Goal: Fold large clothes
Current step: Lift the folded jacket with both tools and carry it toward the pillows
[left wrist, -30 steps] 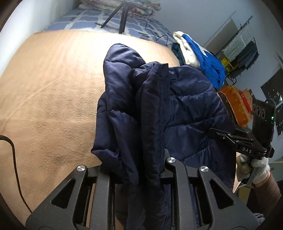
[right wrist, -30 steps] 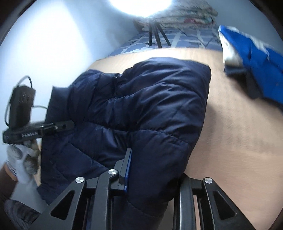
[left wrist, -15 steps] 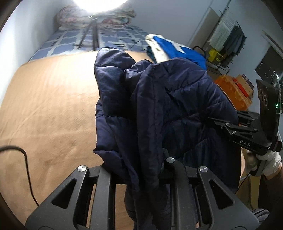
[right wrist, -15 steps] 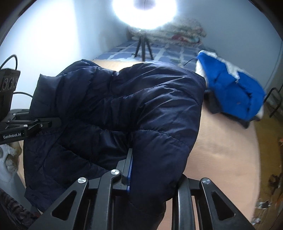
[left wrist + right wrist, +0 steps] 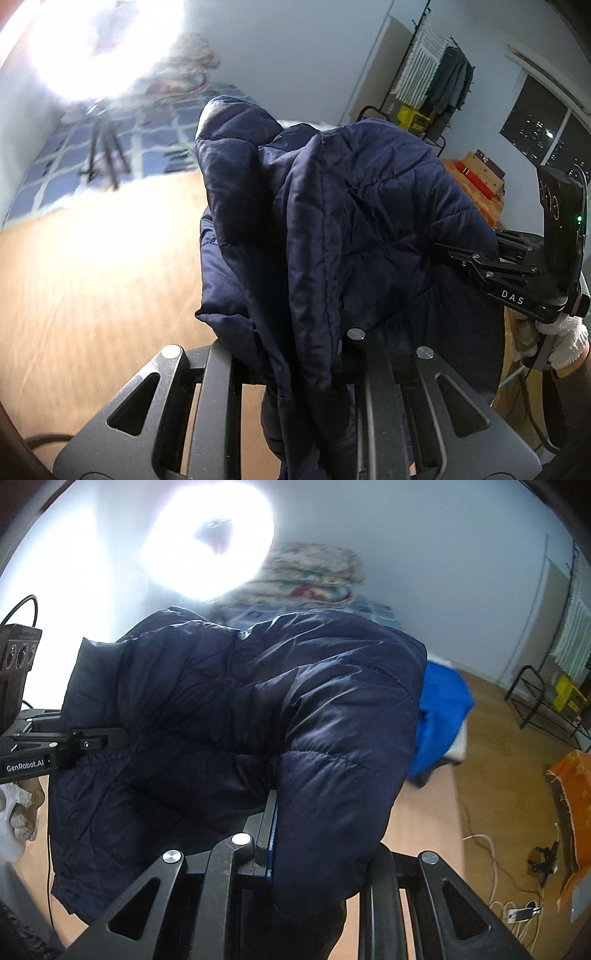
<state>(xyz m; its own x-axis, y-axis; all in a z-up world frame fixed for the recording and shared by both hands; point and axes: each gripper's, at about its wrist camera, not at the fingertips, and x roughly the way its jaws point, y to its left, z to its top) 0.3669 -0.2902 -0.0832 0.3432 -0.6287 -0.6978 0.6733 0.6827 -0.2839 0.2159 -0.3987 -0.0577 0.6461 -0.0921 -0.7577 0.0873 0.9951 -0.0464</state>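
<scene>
Now the navy puffer jacket (image 5: pixel 332 236) hangs higher above the tan bed (image 5: pixel 92 280) than a second ago, both views tilting up toward the far wall. Each hand-held gripper, left (image 5: pixel 295 354) and right (image 5: pixel 317 834), stays clamped on its near edge, so a lifted fold-over seems underway.

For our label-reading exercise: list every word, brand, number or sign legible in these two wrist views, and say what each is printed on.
"DAS": white letters on the black body of the right gripper, seen from the left wrist view.
"GenRobot.AI": white letters on the black body of the left gripper, seen from the right wrist view.
Navy puffer jacket: no readable label.
Yellow box on the rack: markings too blurred to read.
</scene>
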